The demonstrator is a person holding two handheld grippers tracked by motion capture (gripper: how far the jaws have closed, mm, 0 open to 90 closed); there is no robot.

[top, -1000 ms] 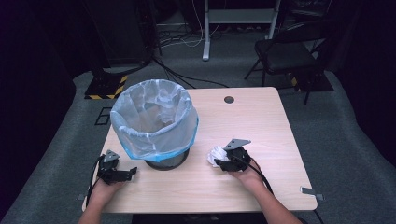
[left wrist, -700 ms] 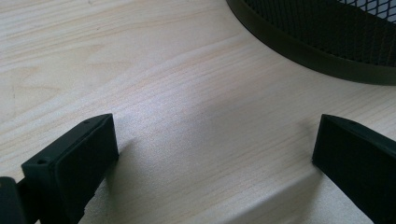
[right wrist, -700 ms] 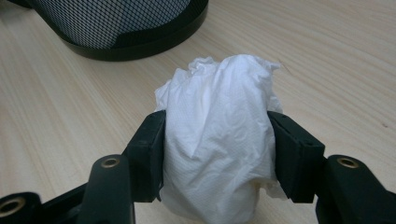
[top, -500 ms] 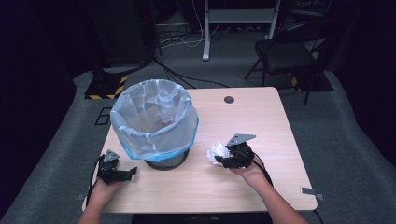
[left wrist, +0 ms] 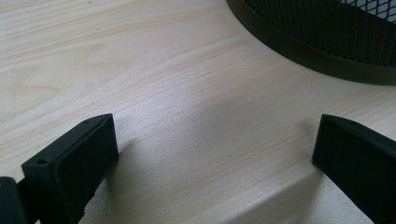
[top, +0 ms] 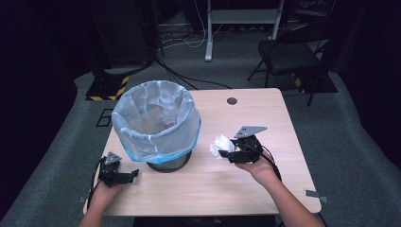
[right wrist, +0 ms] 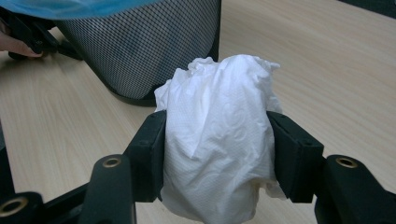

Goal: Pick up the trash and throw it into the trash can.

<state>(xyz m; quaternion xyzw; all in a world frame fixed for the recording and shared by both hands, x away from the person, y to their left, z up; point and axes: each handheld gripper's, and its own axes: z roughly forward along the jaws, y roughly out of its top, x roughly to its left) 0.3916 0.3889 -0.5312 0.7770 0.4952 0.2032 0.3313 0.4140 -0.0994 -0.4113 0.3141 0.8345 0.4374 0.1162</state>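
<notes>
A crumpled white paper tissue (right wrist: 218, 135) is squeezed between the two black jaws of my right gripper (right wrist: 215, 154). In the high view that gripper (top: 230, 151) holds the tissue (top: 220, 145) slightly above the table, just right of the bin. The bin (top: 158, 124) is black mesh lined with a blue-rimmed clear bag, and crumpled white paper lies inside it. My left gripper (top: 124, 176) rests at the table's front left, open, its jaws (left wrist: 210, 158) wide apart over bare wood with nothing between them. The bin's base (left wrist: 327, 42) shows just beyond.
The light wooden table (top: 265, 189) has a round cable hole (top: 231, 100) near its back edge. A black folding chair (top: 288, 54) stands behind the table on the right. Cables run across the grey floor behind the bin.
My right gripper has lifted and tilted a little with the tissue held in it, moving slightly up and right. The left gripper has stayed in place.
</notes>
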